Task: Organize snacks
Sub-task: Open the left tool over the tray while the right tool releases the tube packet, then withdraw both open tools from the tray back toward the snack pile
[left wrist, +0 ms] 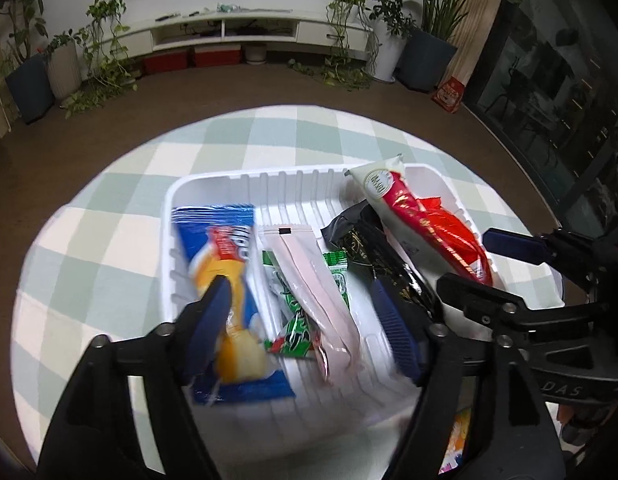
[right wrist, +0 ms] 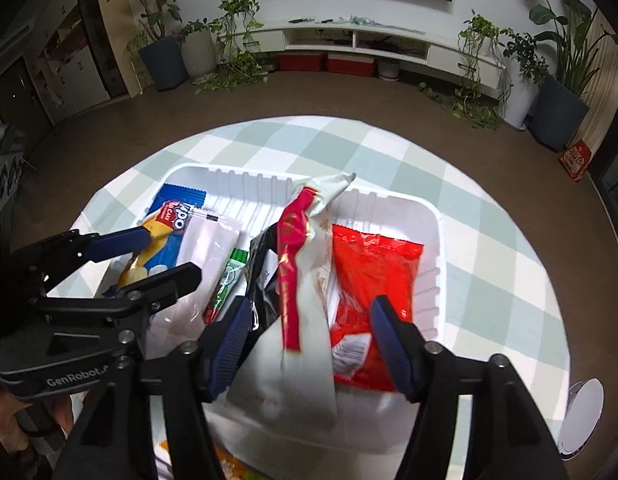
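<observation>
On a round table (left wrist: 109, 240) under a green-and-white checked cloth sits a white tray (left wrist: 213, 184) of snacks (living room, potted plants (right wrist: 237, 32) behind). Both the left gripper (left wrist: 305, 312) and right gripper (right wrist: 309, 328) hang above it, jaws apart, holding nothing.

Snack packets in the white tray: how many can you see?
6: blue packet far left, pale pink sachet, green packet, black packet, white-and-red packet, red packet far right. More may lie underneath.

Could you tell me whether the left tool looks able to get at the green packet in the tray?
Probably not cleanly: the green packet lies partly under the pink sachet, though the left tool hovers open right above.
</observation>
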Demonstrator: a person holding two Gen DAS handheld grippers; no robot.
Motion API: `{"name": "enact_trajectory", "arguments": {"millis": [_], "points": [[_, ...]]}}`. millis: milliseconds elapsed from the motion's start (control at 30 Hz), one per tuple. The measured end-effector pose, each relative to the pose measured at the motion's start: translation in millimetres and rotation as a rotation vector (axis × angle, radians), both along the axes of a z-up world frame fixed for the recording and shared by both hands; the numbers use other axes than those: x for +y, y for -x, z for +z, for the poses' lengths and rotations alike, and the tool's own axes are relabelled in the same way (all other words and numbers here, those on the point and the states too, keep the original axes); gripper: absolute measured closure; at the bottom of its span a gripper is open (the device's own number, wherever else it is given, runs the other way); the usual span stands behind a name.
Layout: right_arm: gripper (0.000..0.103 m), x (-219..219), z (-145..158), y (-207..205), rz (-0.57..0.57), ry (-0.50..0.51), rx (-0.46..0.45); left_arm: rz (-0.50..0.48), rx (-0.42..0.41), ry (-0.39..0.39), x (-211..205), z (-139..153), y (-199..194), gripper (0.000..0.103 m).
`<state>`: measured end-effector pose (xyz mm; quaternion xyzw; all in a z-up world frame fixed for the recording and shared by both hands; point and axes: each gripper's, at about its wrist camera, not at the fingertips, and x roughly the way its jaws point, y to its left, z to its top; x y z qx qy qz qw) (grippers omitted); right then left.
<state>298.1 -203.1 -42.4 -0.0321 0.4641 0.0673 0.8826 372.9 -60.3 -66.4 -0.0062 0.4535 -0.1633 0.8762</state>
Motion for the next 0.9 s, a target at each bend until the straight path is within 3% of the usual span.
{"name": "enact_trajectory", "arguments": {"millis": [133,300,400,567,700,767,900], "points": [[0.024,-8,23,27,0.003,-0.022,-0.065,0.006,-0.059,0.010,11,22,28,0.000],[0.010,-19,45,78,0.014,-0.119,-0.164,0.006,-0.121,0.070,34,44,76,0.000],[0.010,-20,46,110,0.034,-0.145,-0.194,0.018,-0.173,0.074,50,52,113,0.000],[0.010,-21,28,161,-0.011,-0.187,-0.186,0.028,-0.089,0.063,61,42,165,0.000],[0.010,-26,4,192,-0.105,-0.207,-0.160,-0.018,-0.048,0.057,43,30,200,0.000],[0.010,-29,-11,200,-0.136,-0.228,-0.122,-0.061,-0.038,0.016,24,24,213,0.000],[0.020,-29,-31,205,-0.146,-0.213,-0.043,-0.116,0.014,-0.080,-12,10,220,0.000]]}}
